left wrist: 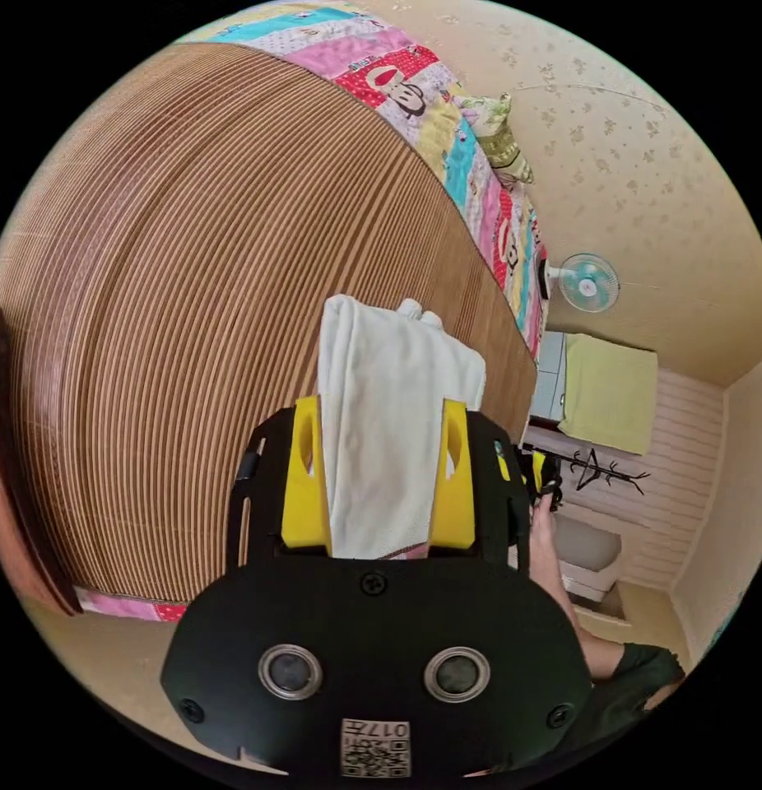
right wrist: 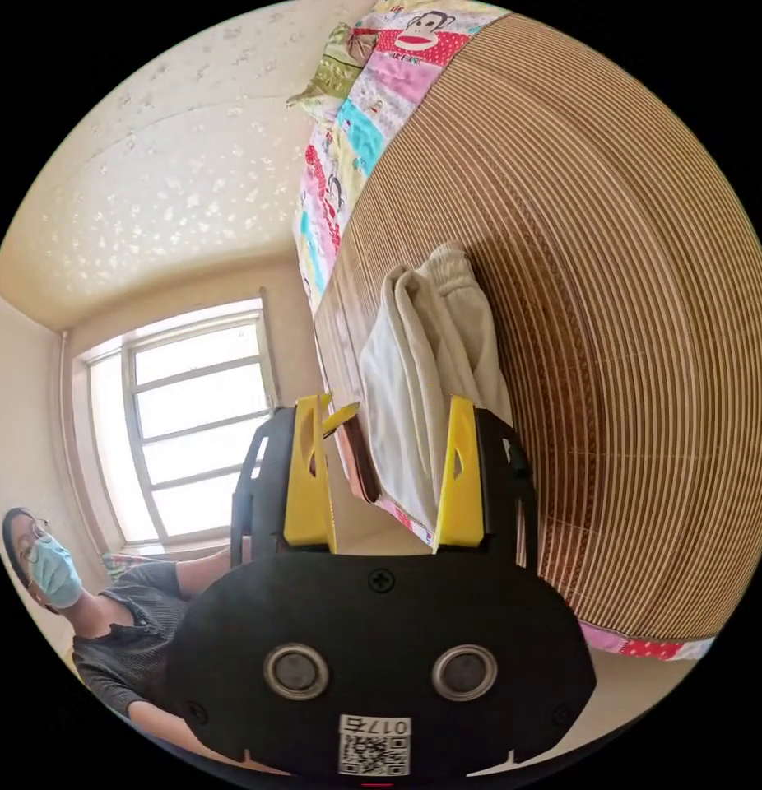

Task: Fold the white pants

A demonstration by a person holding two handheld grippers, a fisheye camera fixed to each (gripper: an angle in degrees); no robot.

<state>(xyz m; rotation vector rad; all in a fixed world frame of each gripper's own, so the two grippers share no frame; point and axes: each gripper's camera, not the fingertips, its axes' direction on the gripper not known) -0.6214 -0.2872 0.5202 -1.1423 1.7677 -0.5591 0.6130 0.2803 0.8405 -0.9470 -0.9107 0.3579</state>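
In the left gripper view, the left gripper stands spread, with the folded white pants between its yellow jaws; I cannot tell if they press the cloth. The pants lie on the bamboo mat of the bed. At 2 o'clock hangs a fan.

In the right gripper view, the right gripper is spread, and the pants lie at 12 o'clock near its right jaw. At 8 o'clock is a person.
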